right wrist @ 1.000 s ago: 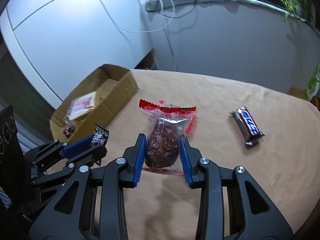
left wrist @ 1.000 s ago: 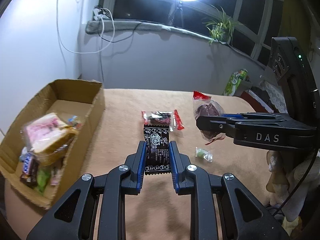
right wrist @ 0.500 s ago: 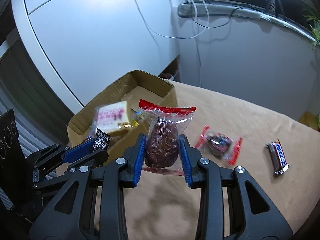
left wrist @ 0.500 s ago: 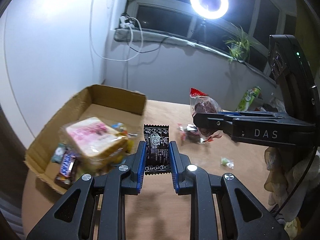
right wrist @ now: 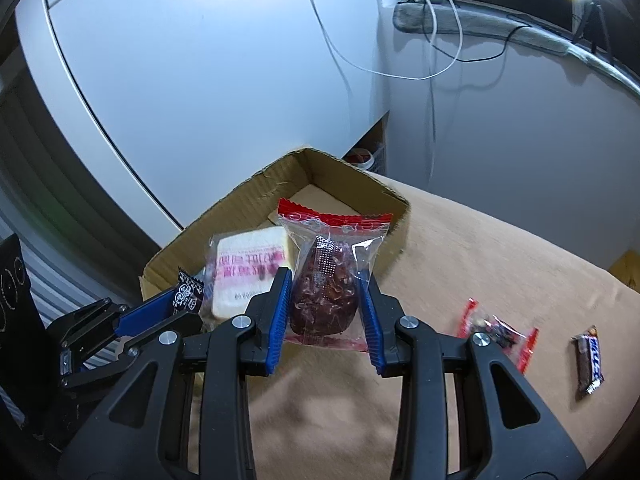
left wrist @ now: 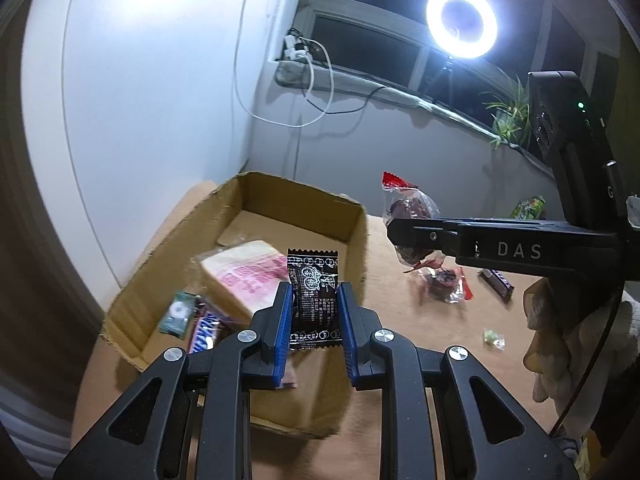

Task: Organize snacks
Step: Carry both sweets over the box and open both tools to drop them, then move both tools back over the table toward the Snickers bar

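Observation:
My left gripper (left wrist: 314, 312) is shut on a black snack packet (left wrist: 315, 300) and holds it above the near end of the open cardboard box (left wrist: 352, 216). My right gripper (right wrist: 325, 300) is shut on a clear red-topped pack with a dark brown snack (right wrist: 325, 280), held in the air beside the box's right wall (right wrist: 396, 204). The right gripper also shows in the left wrist view (left wrist: 408, 236), the left gripper in the right wrist view (right wrist: 172, 304). In the box lie a wrapped bread slice (left wrist: 248, 276), a chocolate bar (left wrist: 204, 330) and a small green packet (left wrist: 178, 314).
On the tan tablecloth (right wrist: 500, 280) lie a clear red-ended pack (right wrist: 498, 332), a chocolate bar (right wrist: 590, 360) and a small green candy (left wrist: 494, 338). A white wall stands behind the box. A ring light (left wrist: 461, 22) and a plant (left wrist: 508, 114) are by the window.
Both grippers have swung left with their packs, from over the table toward the box. The left gripper now holds its packet over the box. Both grips are unchanged.

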Motion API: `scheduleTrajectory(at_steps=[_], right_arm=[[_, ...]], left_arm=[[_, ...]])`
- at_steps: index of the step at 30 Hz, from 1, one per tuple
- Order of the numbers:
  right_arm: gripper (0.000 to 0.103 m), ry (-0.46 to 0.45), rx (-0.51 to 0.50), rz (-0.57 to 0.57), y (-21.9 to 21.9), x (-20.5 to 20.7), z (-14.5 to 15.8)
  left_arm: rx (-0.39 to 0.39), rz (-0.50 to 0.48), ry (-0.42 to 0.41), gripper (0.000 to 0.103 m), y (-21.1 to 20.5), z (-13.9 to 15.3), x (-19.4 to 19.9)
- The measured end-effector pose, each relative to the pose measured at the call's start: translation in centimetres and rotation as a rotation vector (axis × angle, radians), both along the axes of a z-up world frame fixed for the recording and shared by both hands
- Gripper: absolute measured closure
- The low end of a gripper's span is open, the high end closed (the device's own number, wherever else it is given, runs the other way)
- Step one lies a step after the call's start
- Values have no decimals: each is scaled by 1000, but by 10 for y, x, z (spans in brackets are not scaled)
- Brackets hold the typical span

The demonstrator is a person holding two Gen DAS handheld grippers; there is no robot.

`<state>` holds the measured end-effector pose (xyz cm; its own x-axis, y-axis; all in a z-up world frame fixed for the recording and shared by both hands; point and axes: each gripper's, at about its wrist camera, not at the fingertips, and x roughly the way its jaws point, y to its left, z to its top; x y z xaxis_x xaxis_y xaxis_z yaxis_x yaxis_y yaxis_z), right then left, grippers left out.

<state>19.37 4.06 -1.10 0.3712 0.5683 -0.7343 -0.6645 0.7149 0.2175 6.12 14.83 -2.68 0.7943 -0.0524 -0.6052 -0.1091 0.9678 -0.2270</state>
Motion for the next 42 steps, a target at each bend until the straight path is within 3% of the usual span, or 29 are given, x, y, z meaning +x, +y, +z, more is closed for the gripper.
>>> scheduleTrajectory(at_steps=[10,23,26,28,30,42], right_arm=[[68,20,-18,36,36,16,-11],[66,57,-28,45,50,29,-23],[53,40,-26,38,50,29,-21],[35,33,-22,32,49,28,-19],[34,22,-13,34,48,27,-16],[32,5,16,-11,9,21,1]], left_arm=[[-15,48,26,82,24,-13,6],[-26,68,43,82,32,-19,8],[-26,74,43,80,33,-19,8],[-25,83,48,62,34,-19,9],[-25,90,41,57,35,-18,8],[-36,97,26,57,30,-13,3]])
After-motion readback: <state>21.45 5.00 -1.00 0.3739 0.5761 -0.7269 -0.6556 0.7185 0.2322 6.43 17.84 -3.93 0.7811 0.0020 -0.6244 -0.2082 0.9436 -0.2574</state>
